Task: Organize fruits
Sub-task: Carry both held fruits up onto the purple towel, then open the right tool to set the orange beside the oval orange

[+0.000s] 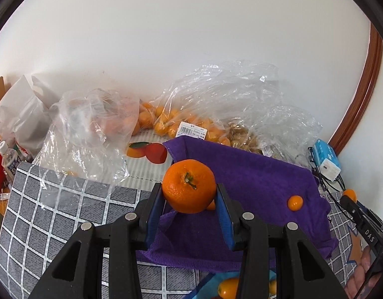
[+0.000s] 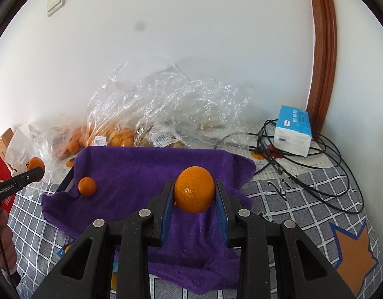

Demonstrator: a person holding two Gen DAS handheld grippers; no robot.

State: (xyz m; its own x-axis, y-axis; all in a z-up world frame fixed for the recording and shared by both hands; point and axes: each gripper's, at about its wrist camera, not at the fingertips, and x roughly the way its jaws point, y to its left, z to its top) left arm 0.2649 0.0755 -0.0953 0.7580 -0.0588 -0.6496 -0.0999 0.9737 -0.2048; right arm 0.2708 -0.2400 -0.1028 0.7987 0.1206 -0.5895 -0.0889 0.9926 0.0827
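Two black hand-held grippers each clamp one fruit above the table. The left gripper [image 1: 190, 193] holds a round orange mandarin with a green stem [image 1: 189, 185] between its blue pads, stem turned toward the camera. The right gripper [image 2: 194, 191] grips a smooth round orange mandarin [image 2: 194, 189] the same way, jaws narrow against its sides.

Both fruits hang over a purple terry cloth [image 2: 141, 174] draped across a raised form on the grey checked tablecloth [image 1: 54, 211]. A small orange kumquat [image 1: 295, 203] lies on the cloth toward its right edge in the left wrist view; the right wrist view shows a small fruit on the cloth near its left edge.

Along the far edge of the table, against the white wall, stand crumpled clear plastic bags [image 2: 166, 99]; one bag of small orange fruits [image 1: 171, 122] carries a white price label. A blue-and-white tissue pack [image 2: 293, 129] sits at the far right corner, with black cables [image 2: 315, 154] looping around it. A white paper bag [image 1: 24, 114] stands at the far left.
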